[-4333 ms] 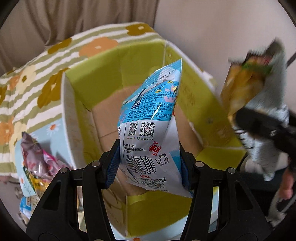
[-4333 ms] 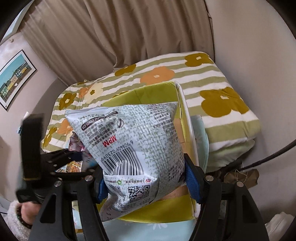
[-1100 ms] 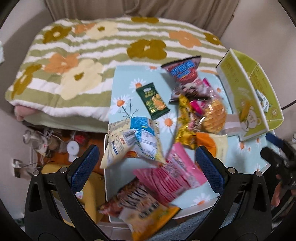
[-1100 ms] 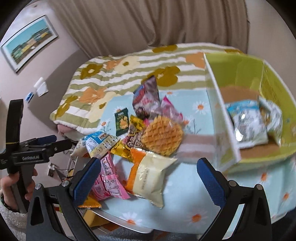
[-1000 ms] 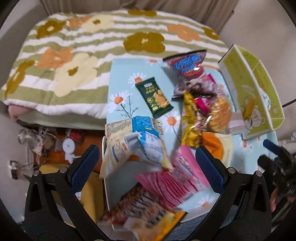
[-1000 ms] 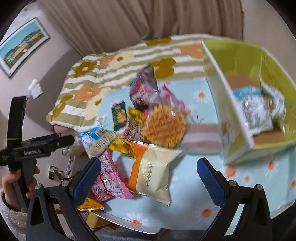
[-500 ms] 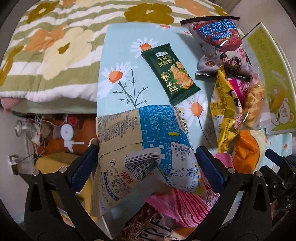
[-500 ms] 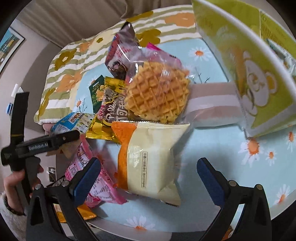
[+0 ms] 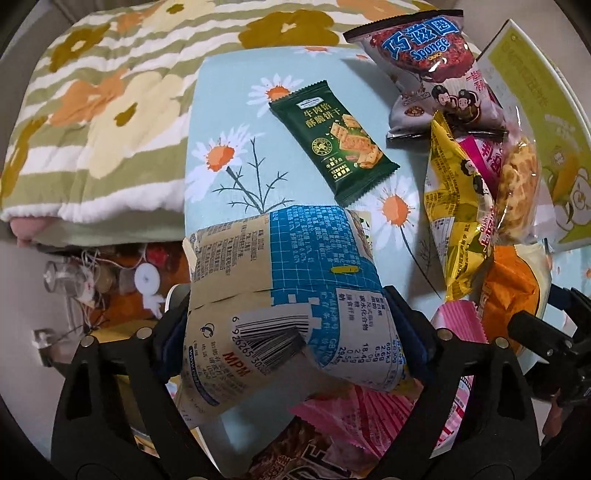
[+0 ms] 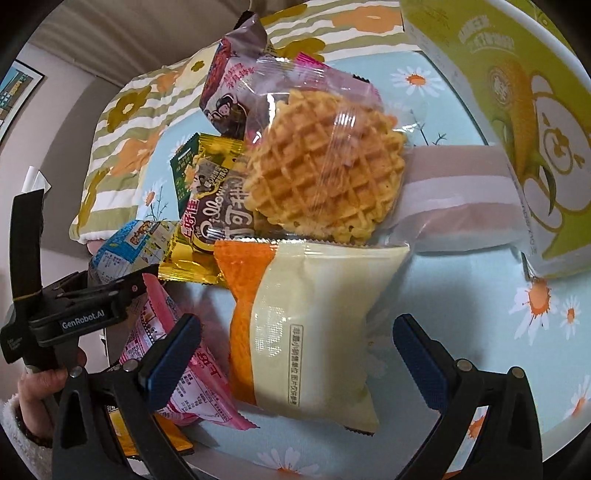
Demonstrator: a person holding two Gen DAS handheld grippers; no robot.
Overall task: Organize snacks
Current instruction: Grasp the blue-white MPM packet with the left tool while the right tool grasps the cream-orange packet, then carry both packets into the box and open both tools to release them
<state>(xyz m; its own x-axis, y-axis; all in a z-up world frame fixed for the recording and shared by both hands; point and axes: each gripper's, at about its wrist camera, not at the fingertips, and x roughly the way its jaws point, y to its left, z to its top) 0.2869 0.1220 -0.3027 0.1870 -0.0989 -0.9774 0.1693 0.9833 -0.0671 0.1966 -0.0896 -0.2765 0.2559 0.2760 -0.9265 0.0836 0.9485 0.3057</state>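
Room: beige wall and drawn curtain (image 10: 155, 33) behind, a framed picture (image 10: 16, 96) at the far left edge.
Bed: quilt (image 9: 103, 96) in green and white stripes with orange and mustard flowers, just behind the surface.
Surface: pale blue cloth with daisies (image 9: 229, 122) — snack packs piled over its middle and near edge.
Box: yellow-green carton (image 10: 517, 122) with a corn-and-bear print, standing on the surface at the right, touching the pink-banded wrapper of the waffle pack (image 10: 325, 173).
Floor clutter: cables and small objects (image 9: 96, 288), too jumbled to name, beside the surface's left edge.
Blue-and-tan snack bag (image 9: 284, 306): at the near left edge of the surface, barcode side up, between the left claw's pads.
Left claw (image 9: 291, 332): jaws have just been closing, both pads now pressed on the blue-and-tan bag's sides.
Cream-and-orange pack (image 10: 306, 325): flat on the cloth, below the waffle pack.
Right claw (image 10: 295, 350): jaws wide apart, straddling the cream-and-orange pack's lower end — pads clear of it.
Green biscuit pack (image 9: 332, 144): lying alone on the cloth, apart from the pile.
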